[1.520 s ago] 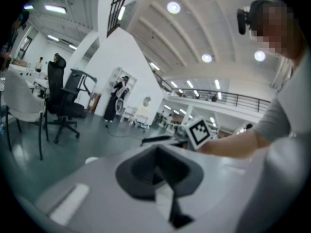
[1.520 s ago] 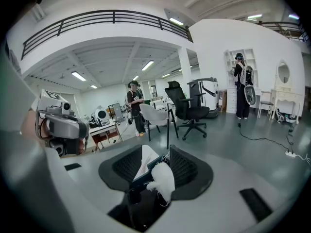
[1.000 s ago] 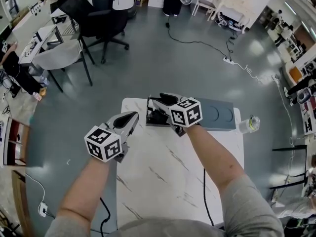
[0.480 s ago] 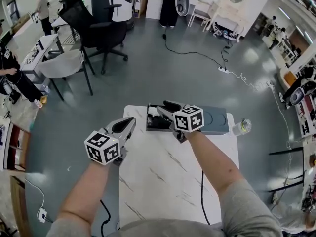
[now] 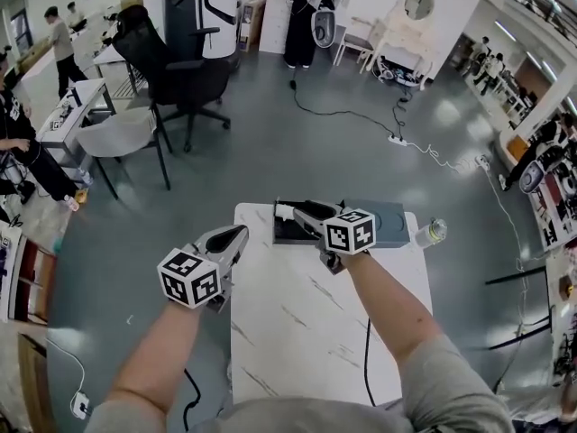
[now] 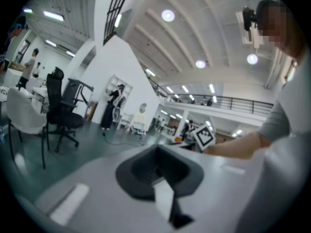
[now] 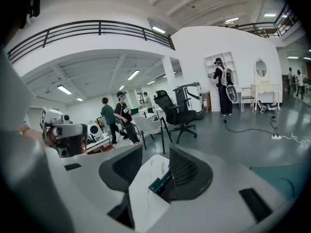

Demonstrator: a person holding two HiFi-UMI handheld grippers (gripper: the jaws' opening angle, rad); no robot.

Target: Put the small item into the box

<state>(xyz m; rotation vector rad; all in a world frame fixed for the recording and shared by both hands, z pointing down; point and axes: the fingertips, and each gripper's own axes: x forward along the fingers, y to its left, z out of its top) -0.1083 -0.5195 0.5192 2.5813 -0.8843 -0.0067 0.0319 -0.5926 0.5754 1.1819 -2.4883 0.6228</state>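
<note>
Right gripper (image 7: pixel 150 165), at the centre of the head view, hangs over the near-left corner of the dark open box (image 5: pixel 290 233), its jaws standing apart; its own view shows only the white table (image 5: pixel 306 332) and a teal edge of the box between them, nothing clamped. Left gripper (image 6: pixel 158 168), lower left of the head view and off the table's left edge, has its jaws drawn together on nothing and plays no part. A small pale piece (image 5: pixel 283 211) shows at the upper-left corner of the box, just at the right gripper's tip; it is probably the small item, though it is too small to say so, or to tell whether it lies in the box or on its rim. The grey lid (image 5: pixel 389 216) lies flat to the right of the box, a clear bottle (image 5: pixel 431 233) beyond it at the table's edge. The step in hand appears to be the release at the box; next, the right gripper needs lifting clear and the item's seat inside checked.
</note>
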